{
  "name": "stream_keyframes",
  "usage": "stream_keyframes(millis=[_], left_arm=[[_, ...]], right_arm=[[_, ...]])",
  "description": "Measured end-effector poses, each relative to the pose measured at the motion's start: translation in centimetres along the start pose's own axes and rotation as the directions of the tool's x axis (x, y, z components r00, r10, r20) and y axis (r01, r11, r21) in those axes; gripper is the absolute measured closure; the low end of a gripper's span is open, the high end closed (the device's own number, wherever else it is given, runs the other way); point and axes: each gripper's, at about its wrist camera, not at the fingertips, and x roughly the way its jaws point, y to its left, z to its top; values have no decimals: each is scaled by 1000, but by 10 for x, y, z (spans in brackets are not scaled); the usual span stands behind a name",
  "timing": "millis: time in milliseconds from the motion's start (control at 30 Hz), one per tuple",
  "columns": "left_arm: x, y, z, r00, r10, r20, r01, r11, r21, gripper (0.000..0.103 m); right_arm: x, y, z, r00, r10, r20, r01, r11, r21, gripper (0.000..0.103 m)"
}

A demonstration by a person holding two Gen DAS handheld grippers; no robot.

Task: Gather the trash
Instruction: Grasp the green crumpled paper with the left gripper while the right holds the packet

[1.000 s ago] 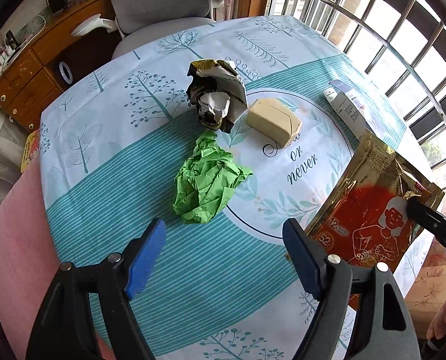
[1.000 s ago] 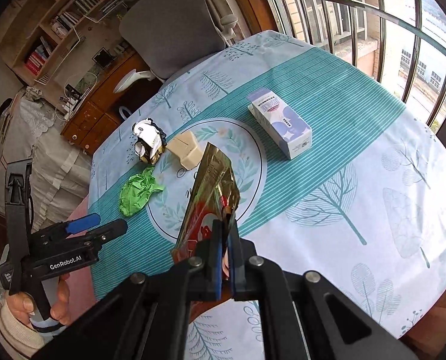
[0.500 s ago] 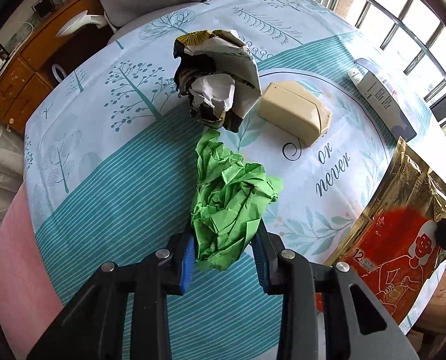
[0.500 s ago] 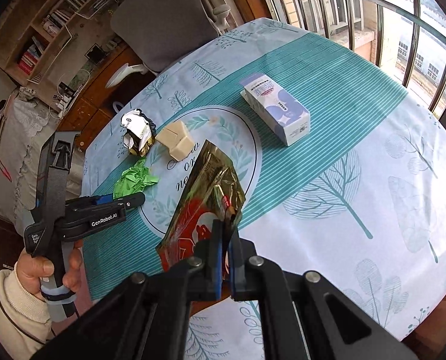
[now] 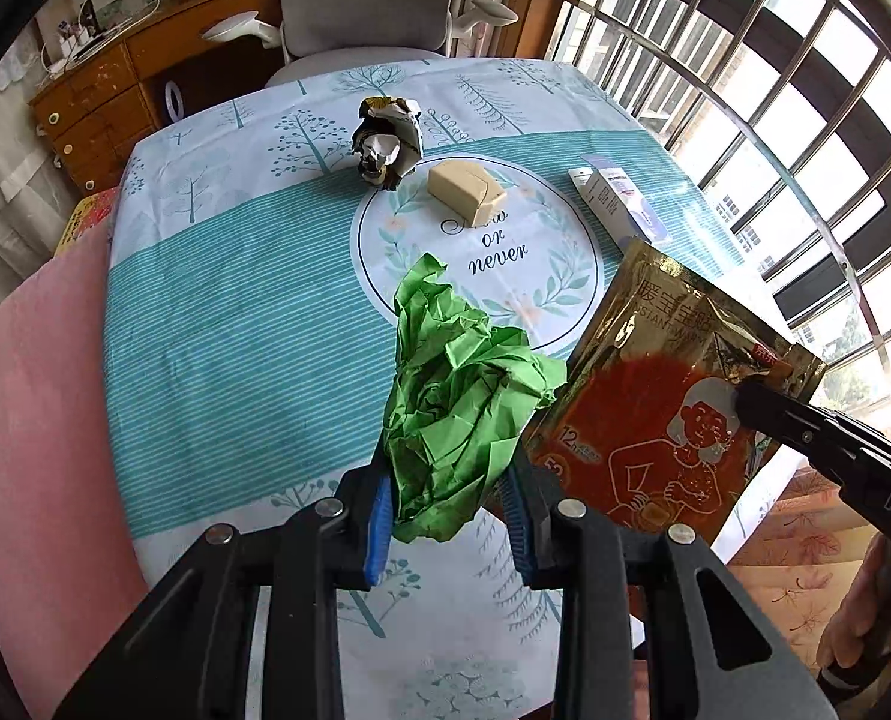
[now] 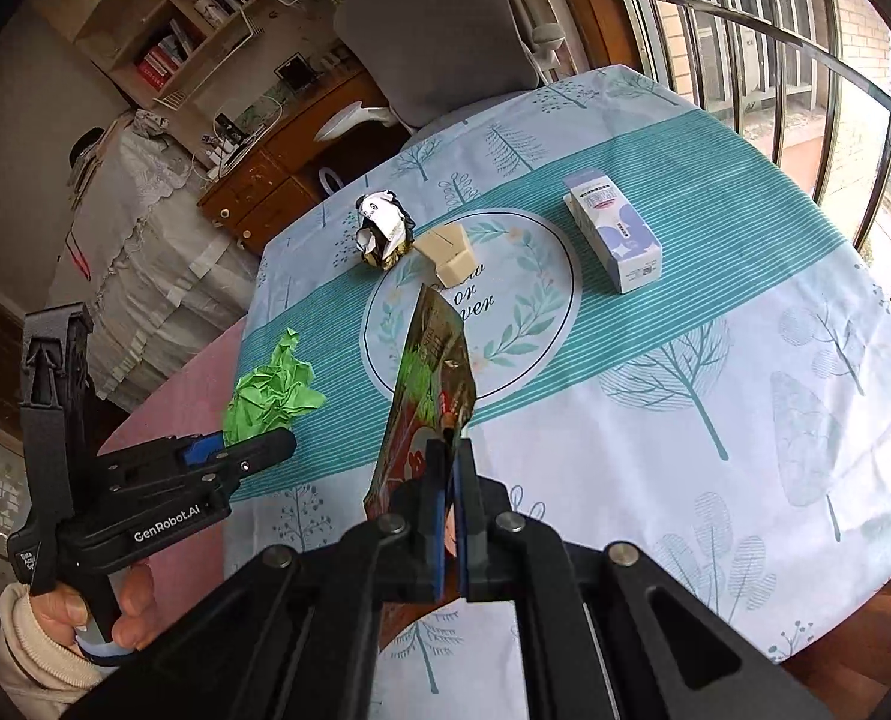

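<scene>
My left gripper (image 5: 448, 507) is shut on a crumpled green paper (image 5: 454, 402) and holds it above the table's near edge; it also shows in the right wrist view (image 6: 271, 390). My right gripper (image 6: 450, 480) is shut on a gold and red foil packet (image 6: 430, 384), held upright; the packet shows at the right in the left wrist view (image 5: 667, 402). A crumpled black and white wrapper (image 5: 385, 141), a beige block (image 5: 466, 191) and a white and purple carton (image 6: 616, 237) lie on the table.
The table carries a teal and white cloth (image 5: 235, 312) with a round print in the middle. A grey chair (image 6: 439, 36) stands at the far side. A pink surface (image 5: 31, 420) lies to the left. Barred windows (image 5: 775, 90) are to the right.
My left gripper went forward, closed on the green paper and lifted it off the cloth back toward the near edge. The right gripper kept its hold on the foil packet.
</scene>
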Motion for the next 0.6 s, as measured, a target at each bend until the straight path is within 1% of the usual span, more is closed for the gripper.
stream_keyframes(millis=[100, 200, 333, 400, 467, 600], left_arm=[[-26, -25, -35, 999, 31, 36, -29, 998, -58, 73], [-50, -55, -71, 996, 54, 67, -45, 992, -118, 73], [-66, -93, -121, 994, 68, 80, -51, 980, -193, 73], [-68, -114, -144, 995, 66, 74, -50, 976, -211, 73], [-66, -133, -166, 996, 72, 48, -60, 975, -214, 73], [-59, -162, -207, 995, 96, -7, -96, 974, -204, 73]], right_arm=[[-27, -4, -16, 999, 47, -20, -48, 995, -82, 101], [-55, -12, -36, 996, 81, -46, -87, 983, -164, 101], [-91, -31, -68, 991, 104, -83, -122, 959, -257, 101], [-104, -41, -85, 990, 98, -104, -125, 947, -295, 101], [-114, -54, -103, 987, 92, -134, -130, 943, -308, 101], [-120, -75, -136, 977, 70, -202, -135, 936, -325, 101]])
